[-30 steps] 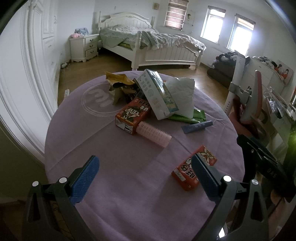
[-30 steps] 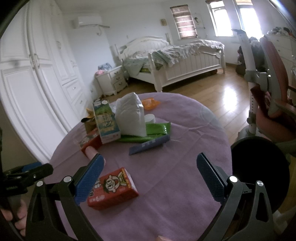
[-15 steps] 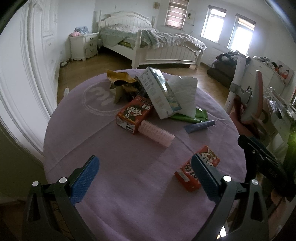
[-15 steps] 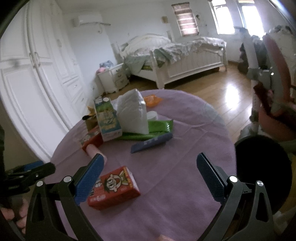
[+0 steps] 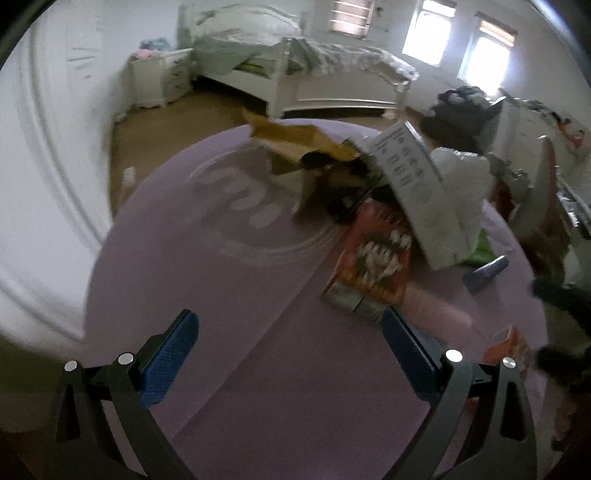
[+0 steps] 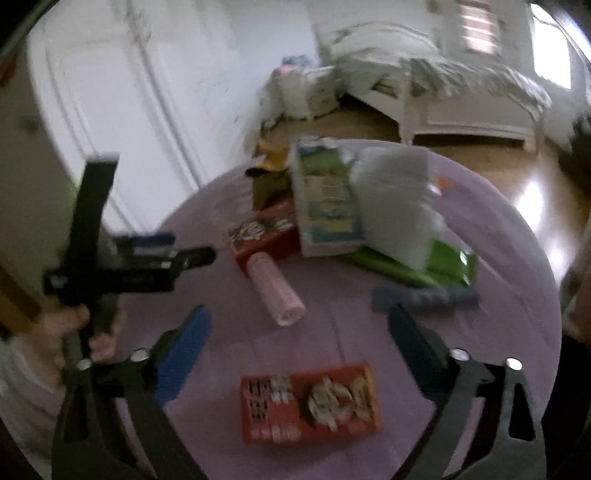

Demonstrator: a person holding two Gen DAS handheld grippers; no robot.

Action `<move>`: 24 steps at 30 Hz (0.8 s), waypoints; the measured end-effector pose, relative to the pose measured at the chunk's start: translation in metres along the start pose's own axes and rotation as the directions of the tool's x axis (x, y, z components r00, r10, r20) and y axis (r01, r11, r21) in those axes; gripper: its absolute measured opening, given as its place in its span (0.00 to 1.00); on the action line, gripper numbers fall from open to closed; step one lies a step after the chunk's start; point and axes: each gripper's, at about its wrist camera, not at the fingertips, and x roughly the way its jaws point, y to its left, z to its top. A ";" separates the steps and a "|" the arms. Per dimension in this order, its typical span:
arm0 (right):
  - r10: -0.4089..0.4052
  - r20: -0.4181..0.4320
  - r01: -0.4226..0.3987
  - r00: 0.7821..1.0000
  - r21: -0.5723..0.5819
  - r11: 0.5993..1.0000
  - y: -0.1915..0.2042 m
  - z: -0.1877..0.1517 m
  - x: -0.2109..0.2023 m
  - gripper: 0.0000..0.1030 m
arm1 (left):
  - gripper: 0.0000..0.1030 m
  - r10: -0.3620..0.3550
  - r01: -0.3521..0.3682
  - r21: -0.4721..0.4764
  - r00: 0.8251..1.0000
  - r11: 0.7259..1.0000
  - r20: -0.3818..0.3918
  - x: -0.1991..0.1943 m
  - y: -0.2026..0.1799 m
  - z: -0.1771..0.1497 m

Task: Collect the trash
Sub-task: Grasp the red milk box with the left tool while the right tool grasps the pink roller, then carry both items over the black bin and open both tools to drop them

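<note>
Two grippers, both spread wide, nothing held. Right gripper [image 6: 299, 350] hangs over the near side of the round table with lilac cloth [image 6: 517, 280]; a red carton [image 6: 309, 402] lies flat on the cloth right under the gap between its blue pads [image 6: 183, 356], touching neither. Just beyond, a pink ribbed roll [image 6: 275, 290] lies at an angle, its far end against a second red carton [image 6: 264, 236]. To the right of the roll, a dark blue flat wrapper [image 6: 424, 298], near the right pad. Behind it a green packet [image 6: 439, 267], partly under a white crumpled bag [image 6: 399, 210]. A tall green-and-white milk box [image 6: 325, 203] leans next to the bag, its base by the second carton. Brown and yellow wrappers [image 6: 271, 173] are at the far end of the pile. Left gripper [image 5: 290, 356], fingers apart, is over bare cloth on the left side of the table; in the right wrist view it shows at far left, a hand on its handle. From the left wrist camera the second carton sits just past the right pad [image 5: 406, 354]. Both views are motion-blurred, labels unreadable. Farther off: wooden floor [image 6: 369, 125], white bed [image 5: 314, 74], nightstand [image 5: 159, 81], white wardrobe doors [image 6: 110, 92], bright windows [image 5: 424, 33].
</note>
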 end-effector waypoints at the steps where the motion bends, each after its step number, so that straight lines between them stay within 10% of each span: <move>1: -0.002 -0.039 0.001 0.999 -0.024 1.000 0.005 0.005 0.014 0.72 | 0.95 -0.012 0.012 -0.002 1.000 1.000 -0.009 0.003 0.001 0.004; 5: -0.026 -0.141 0.016 0.990 -0.071 0.997 0.011 0.018 0.047 0.68 | 0.95 -0.026 0.026 -0.015 1.000 1.000 0.004 0.005 0.004 0.011; 11: 0.022 -0.242 -0.052 0.970 -0.119 0.992 0.024 0.016 0.075 0.34 | 0.95 -0.014 0.013 0.050 1.000 0.999 0.019 0.007 -0.007 0.017; 21: 0.094 -0.035 -0.089 0.995 0.139 0.986 -0.021 -0.025 -0.004 0.29 | 0.93 0.038 -0.033 0.251 0.999 0.967 -0.013 0.040 -0.052 0.031; 24: 0.102 0.012 -0.102 0.995 0.215 0.971 -0.042 -0.040 -0.026 0.29 | 0.76 0.036 -0.022 0.239 0.998 0.971 -0.057 0.055 -0.052 0.030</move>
